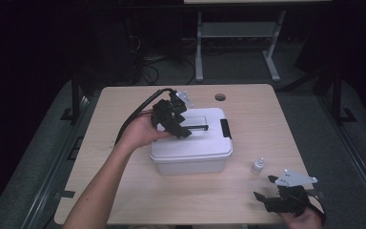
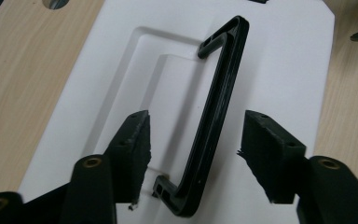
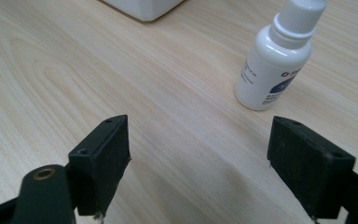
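A white plastic box [image 1: 190,152] sits near the middle of the counter [image 1: 124,200], its flat lid [image 2: 284,60] stepped with a shallow rectangular recess. A slim black carrying handle [image 2: 214,116] stands raised out of that recess, its two bent ends reaching down to the lid. A black latch [image 1: 226,129] shows at the lid's right edge in the high view.

The left claw [image 2: 193,149] hangs over the lid with the handle between its pads; gaps show on both sides, so the pads are apart from the bar and grip nothing. The right claw [image 3: 198,163] rests low at the near right corner of the counter, spread wide and empty, with a small white dropper bottle [image 3: 272,60] standing upright just ahead of it.

The counter is pale wood grain with rounded corners and a round cable hole [image 1: 220,97] near its far edge. Grey carpet surrounds it, and the legs of a second table [image 1: 238,43] stand behind in a dark room.
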### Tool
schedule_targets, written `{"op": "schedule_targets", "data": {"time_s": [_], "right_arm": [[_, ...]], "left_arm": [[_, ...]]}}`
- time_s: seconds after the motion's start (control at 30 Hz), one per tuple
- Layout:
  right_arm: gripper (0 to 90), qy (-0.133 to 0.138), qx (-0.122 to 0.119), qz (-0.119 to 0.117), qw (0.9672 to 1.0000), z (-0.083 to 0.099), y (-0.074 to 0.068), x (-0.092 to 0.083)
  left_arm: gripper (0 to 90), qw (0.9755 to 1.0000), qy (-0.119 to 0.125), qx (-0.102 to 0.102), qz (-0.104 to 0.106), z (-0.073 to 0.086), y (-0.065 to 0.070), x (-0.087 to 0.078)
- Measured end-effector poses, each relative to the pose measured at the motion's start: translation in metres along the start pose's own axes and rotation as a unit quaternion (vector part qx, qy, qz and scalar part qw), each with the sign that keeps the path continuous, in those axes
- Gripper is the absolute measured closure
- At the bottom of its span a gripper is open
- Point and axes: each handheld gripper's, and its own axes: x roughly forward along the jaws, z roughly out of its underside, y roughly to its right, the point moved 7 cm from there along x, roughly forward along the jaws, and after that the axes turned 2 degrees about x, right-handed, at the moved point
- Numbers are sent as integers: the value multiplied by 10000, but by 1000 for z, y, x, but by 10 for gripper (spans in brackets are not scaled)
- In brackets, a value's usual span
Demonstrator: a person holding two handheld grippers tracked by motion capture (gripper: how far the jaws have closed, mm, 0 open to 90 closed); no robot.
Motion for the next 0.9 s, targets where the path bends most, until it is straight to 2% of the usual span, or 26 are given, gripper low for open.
{"op": "schedule_targets", "data": {"time_s": [0.13,0.17,0.27,0.43,0.8,0.9], "right_arm": [[204,11,22,-7,10000,0,0,0],[204,7,14,-6,10000,0,1,0],[204,3,18,-9,10000,0,1,0],[204,0,18,-26,10000,0,0,1],[204,-14,8,-62,10000,0,0,2],[204,-27,16,-67,10000,0,-1,2]], "left_arm": [[480,10000,-26,58,38,-4,0,3],[526,9999,-55,82,53,-5,-1,5],[560,9999,-66,91,45,-6,-1,7],[672,9997,-107,181,130,-8,-4,9],[786,9988,-172,390,241,-13,-6,11],[797,9978,-195,585,228,-14,-6,11]]}}
